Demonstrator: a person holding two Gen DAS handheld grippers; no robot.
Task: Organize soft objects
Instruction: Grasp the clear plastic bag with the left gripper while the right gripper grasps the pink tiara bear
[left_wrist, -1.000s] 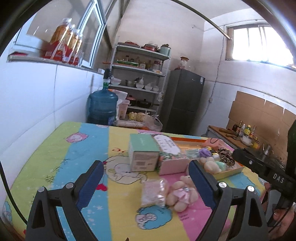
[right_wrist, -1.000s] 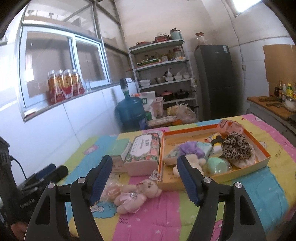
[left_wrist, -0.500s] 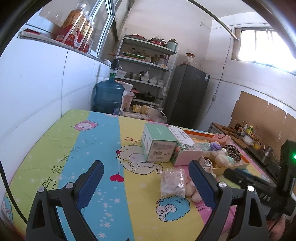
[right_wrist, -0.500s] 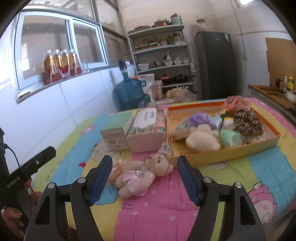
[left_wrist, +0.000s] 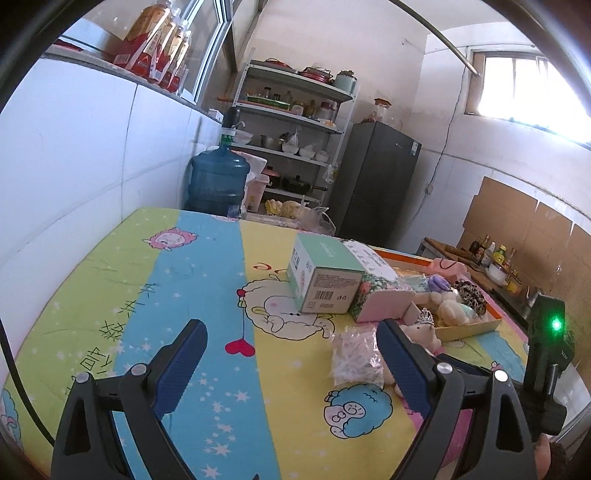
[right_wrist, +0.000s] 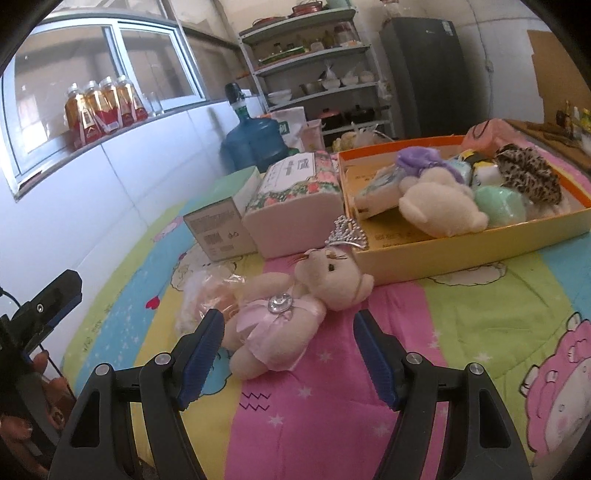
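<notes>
A small teddy bear in a pink dress (right_wrist: 291, 310) with a silver tiara lies on the bed sheet, just ahead of my open right gripper (right_wrist: 290, 354); its lower body sits between the fingertips. A clear bag with pink stuff (right_wrist: 207, 295) lies left of it, also in the left wrist view (left_wrist: 354, 356). The orange-rimmed cardboard tray (right_wrist: 461, 254) holds a cream plush (right_wrist: 436, 208), a purple toy, a green ball and a leopard scrunchie (right_wrist: 528, 173). My left gripper (left_wrist: 291, 365) is open and empty over the sheet, left of the bag.
A green box (left_wrist: 325, 277) and a floral tissue box (right_wrist: 295, 199) stand beside the tray. A blue water jug (left_wrist: 218, 181), shelves and a dark fridge stand behind the bed. A white wall runs along the left. The other gripper's body (left_wrist: 546, 354) shows at right.
My right gripper has moved forward and down onto the teddy bear, which now lies between its fingers. My left gripper has swung left, away from the toys.
</notes>
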